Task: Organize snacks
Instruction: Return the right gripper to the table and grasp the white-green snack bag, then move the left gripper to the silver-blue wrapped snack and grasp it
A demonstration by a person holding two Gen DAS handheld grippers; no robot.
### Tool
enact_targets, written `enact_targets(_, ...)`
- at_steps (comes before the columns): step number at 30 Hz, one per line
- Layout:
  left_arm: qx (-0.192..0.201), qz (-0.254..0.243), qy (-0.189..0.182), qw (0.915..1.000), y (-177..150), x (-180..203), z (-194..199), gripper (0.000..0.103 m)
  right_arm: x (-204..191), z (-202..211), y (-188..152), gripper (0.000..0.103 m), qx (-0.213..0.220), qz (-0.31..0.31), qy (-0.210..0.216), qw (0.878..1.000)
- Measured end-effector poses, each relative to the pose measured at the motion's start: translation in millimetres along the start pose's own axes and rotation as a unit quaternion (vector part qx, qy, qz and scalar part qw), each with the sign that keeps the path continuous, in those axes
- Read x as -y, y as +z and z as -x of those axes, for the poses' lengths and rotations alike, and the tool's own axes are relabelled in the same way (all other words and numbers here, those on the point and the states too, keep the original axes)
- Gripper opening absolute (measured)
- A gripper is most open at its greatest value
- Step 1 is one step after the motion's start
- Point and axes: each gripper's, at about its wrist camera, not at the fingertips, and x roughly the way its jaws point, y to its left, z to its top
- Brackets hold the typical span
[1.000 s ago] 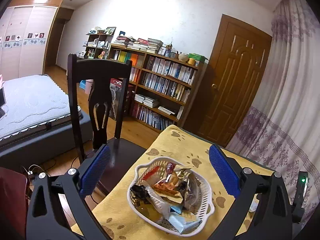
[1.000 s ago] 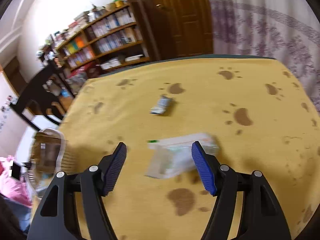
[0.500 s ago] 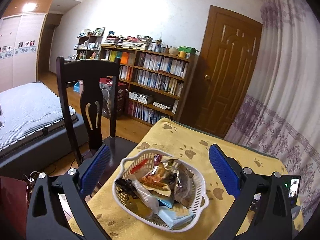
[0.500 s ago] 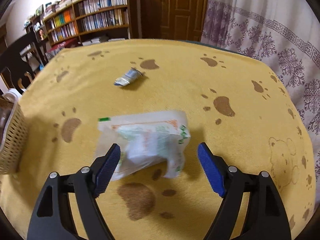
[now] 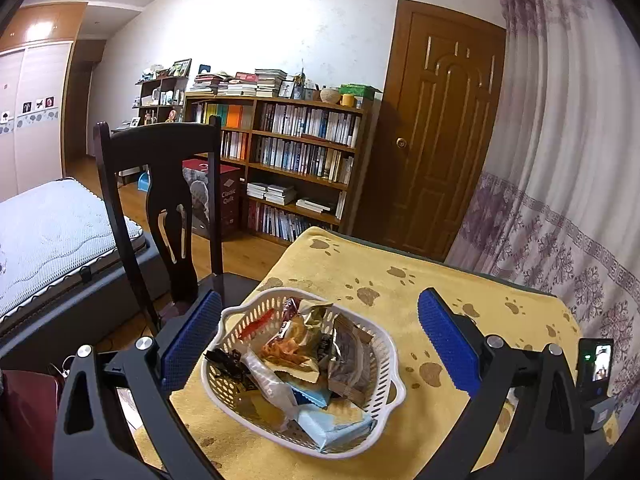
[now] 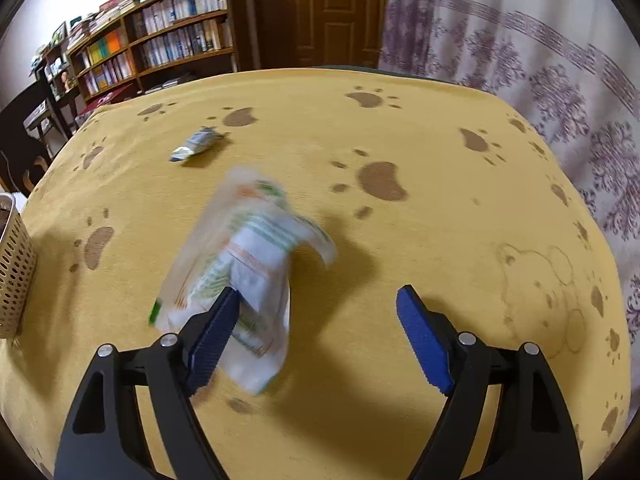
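Our right hand-held gripper (image 6: 318,322) gapes wide beside the snack bag (image 6: 248,268): light, crinkly, slippery, best pinched mid-body.

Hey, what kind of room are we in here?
Most likely a bedroom at home: a bed with a white quilted mattress, a wooden bookcase packed with books, and a brown panelled wooden door beside patterned purple curtains.

White snack bag (image 6: 248,264) motion-blurred, print unreadable
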Motion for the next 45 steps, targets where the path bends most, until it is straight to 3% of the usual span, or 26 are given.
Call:
enact_targets(8, -0.005, -0.033, -0.009, 0.9994, -7, 20, -1, 0.1, 54, 5, -9, 0.08, 0.004, -0.05, -0.014, 0.999)
enact_targets(14, -0.011, -0.057, -0.019, 0.9981, -14, 39, -3, 0.1, 80, 14, -11, 0.08, 0.017, -0.095, 0.024, 0.995)
enact_targets(17, -0.017, -0.063, -0.029, 0.9975, -17, 46, -4, 0.1, 74, 19, -7, 0.08, 0.027, -0.105, 0.059, 0.992)
enact_targets(23, -0.023, -0.079, -0.041, 0.9957, -24, 60, -6, 0.1, 25, 13, 8, 0.08, 0.035, -0.058, 0.096, 0.993)
enact_targets(28, -0.032, -0.088, -0.048, 0.9945, -29, 68, -10, 0.1, -5, -6, 19, 0.08, 0.029, -0.034, 0.093, 0.995)
enact_targets(33, -0.041, -0.105, -0.047, 0.9925, -36, 79, -18, 0.1, -10, -20, 21, 0.08, 0.019, -0.032, 0.071, 0.997)
enact_targets(36, -0.047, -0.115, -0.046, 0.9912, -41, 87, -21, 0.1, -7, -23, 17, 0.074, 0.022, -0.028, 0.065, 0.997)
enact_targets(41, -0.053, -0.126, -0.048, 0.9894, -47, 98, -26, 0.1, -6, -20, 11, 0.054, 0.03, -0.004, 0.041, 0.999)
enact_targets(45, -0.054, -0.14, -0.048, 0.9874, -51, 107, -27, 0.1, 3, -16, 7, 0.046, 0.035, -0.006, 0.044, 0.998)
